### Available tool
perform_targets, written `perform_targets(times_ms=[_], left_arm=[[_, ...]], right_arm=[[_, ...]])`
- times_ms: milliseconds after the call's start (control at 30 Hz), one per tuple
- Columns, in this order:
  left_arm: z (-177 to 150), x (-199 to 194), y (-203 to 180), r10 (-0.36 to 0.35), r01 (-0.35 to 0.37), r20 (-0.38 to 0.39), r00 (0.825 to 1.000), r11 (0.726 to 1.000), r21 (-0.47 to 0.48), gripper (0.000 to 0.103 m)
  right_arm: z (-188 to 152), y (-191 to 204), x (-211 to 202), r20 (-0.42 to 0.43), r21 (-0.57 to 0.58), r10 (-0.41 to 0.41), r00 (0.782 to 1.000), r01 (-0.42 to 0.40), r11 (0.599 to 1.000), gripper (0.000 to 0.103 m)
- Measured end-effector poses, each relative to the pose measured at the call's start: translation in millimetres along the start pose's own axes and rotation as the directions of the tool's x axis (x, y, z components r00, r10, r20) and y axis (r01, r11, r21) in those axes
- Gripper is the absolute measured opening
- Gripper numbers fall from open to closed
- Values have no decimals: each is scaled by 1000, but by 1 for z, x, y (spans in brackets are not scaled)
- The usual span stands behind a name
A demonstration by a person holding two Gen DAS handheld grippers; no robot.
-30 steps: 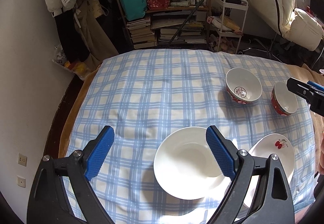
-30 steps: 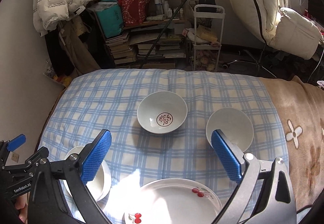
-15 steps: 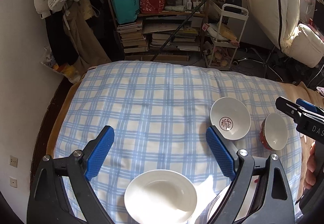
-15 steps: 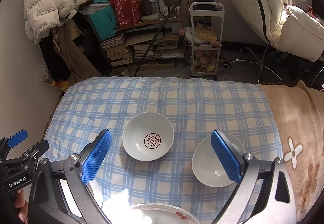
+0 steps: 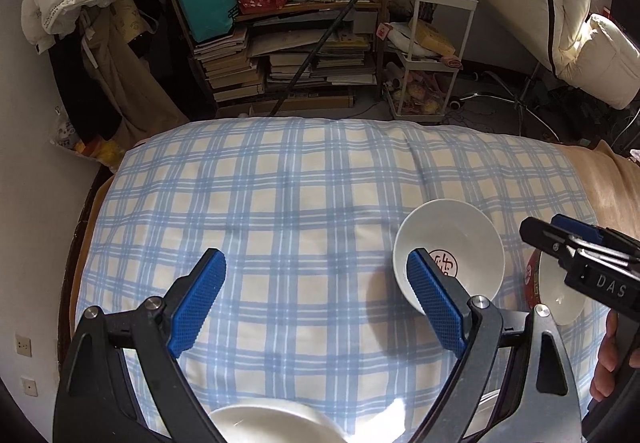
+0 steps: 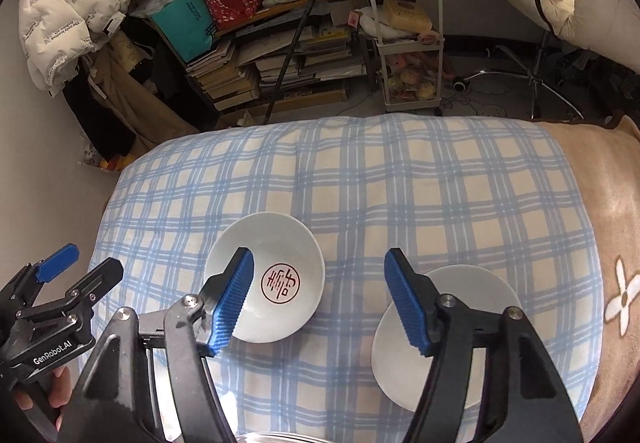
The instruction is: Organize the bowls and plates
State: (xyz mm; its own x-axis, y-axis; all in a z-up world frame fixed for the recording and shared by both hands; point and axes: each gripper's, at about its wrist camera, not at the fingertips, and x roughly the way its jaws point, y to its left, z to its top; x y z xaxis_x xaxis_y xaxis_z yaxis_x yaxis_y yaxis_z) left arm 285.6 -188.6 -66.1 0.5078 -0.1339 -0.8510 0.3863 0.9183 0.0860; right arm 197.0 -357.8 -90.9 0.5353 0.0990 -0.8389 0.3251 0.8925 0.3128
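Spread over the soft, padded surface is a blue-and-cream checked cloth (image 5: 304, 203), slightly creased, with a tan plush blanket (image 6: 600, 183) bearing a white flower motif along its right side. On the cloth sits a glossy white bowl with a red round emblem (image 6: 264, 277) printed on its bottom; it holds nothing. Just to its right sits a second bowl (image 6: 448, 335), white inside and, in the left wrist view, red-patterned on its outer wall; it too looks empty apart from a faint pale speck. The left gripper (image 5: 316, 301), black-framed with ribbed blue pads, stands wide with only cloth between its fingers, its right pad in front of the emblem bowl's rim. The right gripper (image 6: 318, 299) has just been closing and stands about half wide over the gap between the two bowls, nothing pressed between its pads. A smooth white plate (image 5: 276, 421) shows as an arc at the bottom edge of the left wrist view. Behind the bed, a wooden shelf (image 5: 280, 43) holds stacked books and bags, beside a white wire trolley (image 6: 408, 35).
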Motion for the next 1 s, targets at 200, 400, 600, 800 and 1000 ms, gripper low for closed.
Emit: perform_targets(times_ms=[200, 400, 600, 800, 1000], left_arm=[[-2, 34, -12, -24, 25, -47, 999, 1000, 8, 90], [-10, 57, -25, -53, 56, -83, 995, 998, 35, 83], [-17, 72, -37, -71, 76, -114, 991, 996, 44, 56], [-24, 86, -39, -144, 145, -163, 976, 989, -6, 28], [-27, 90, -43, -173, 168, -178, 969, 985, -45, 10]], right_arm=[[-2, -6, 27, -48, 14, 2, 999, -1, 1000, 47], [-3, -8, 45, -73, 15, 9, 997, -8, 1000, 36], [-8, -6, 60, -103, 14, 12, 995, -11, 1000, 22], [-11, -3, 64, -117, 0, 6, 993, -6, 1000, 18], [-16, 2, 63, -112, -20, 46, 993, -49, 999, 11]])
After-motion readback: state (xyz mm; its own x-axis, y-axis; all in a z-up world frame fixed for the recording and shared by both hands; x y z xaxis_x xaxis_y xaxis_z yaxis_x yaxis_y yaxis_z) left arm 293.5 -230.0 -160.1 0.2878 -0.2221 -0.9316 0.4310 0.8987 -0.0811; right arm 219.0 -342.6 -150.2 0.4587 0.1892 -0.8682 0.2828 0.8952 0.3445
